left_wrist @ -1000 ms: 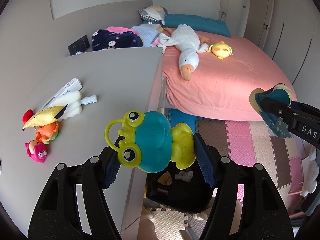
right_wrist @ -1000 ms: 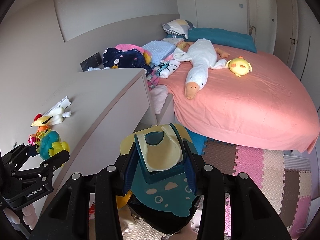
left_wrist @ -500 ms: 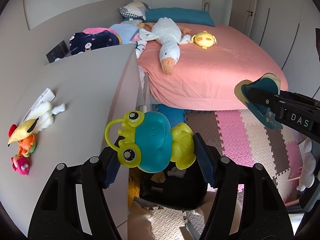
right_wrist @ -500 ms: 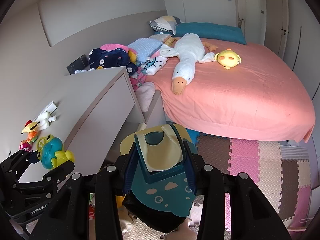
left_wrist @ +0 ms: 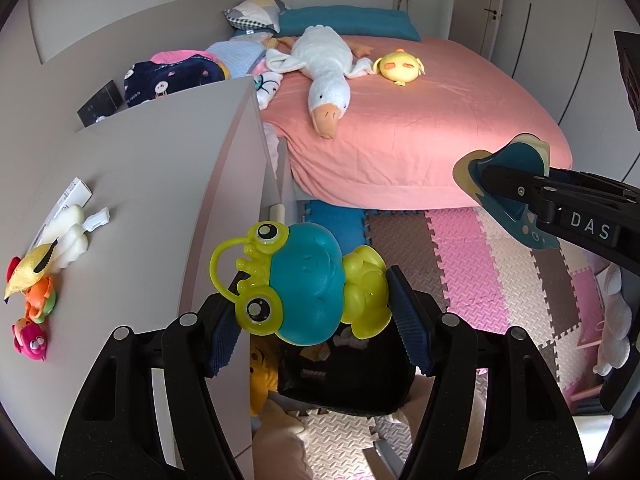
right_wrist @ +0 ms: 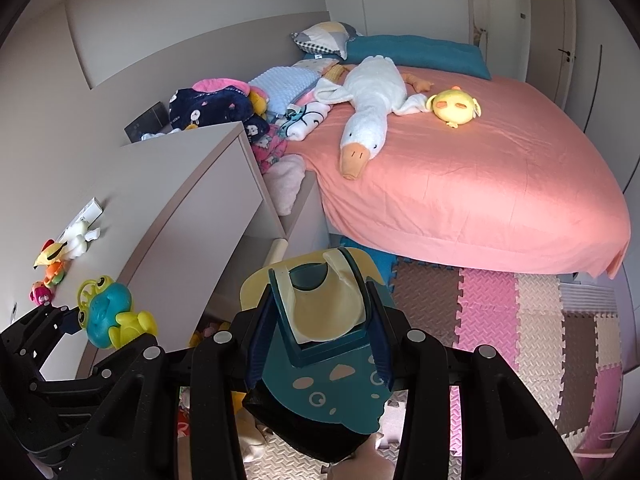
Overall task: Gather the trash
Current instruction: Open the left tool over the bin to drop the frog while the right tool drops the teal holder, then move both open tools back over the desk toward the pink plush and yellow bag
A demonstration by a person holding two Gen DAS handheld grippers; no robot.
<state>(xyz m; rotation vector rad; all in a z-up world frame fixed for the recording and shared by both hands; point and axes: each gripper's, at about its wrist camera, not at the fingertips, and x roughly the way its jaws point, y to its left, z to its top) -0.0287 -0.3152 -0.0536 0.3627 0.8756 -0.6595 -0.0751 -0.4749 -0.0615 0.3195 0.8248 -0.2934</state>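
While the left tool (left_wrist: 316, 322) pinches a frog toy (left_wrist: 308, 290) between its blue pads, the toy hangs in the air past the edge of the grey surface (left_wrist: 160, 184), above a black bin (left_wrist: 348, 380) that stands on the foam floor mat (left_wrist: 472, 280). Teal in the body with lime-green limbs, eyes and a loop handle, the frog lies sideways across the jaws. Seen from the right wrist camera, the right tool (right_wrist: 320, 344) is clamped on a folded bib (right_wrist: 324, 320), teal with a cream lining and small printed shapes, and the same bin shows dark beneath it. From the left wrist camera the bib appears at the right, gripped at the tip of the other tool, well apart from the frog. On the surface near its left end lie a white plush (left_wrist: 66, 228), a yellow bird toy (left_wrist: 28, 274), an orange toy (left_wrist: 38, 300) and a pink one (left_wrist: 28, 342), close together. Beyond stands a bed (left_wrist: 440, 152) with a pink cover, carrying a white goose plush (left_wrist: 326, 76) and a yellow chick plush (left_wrist: 400, 66).
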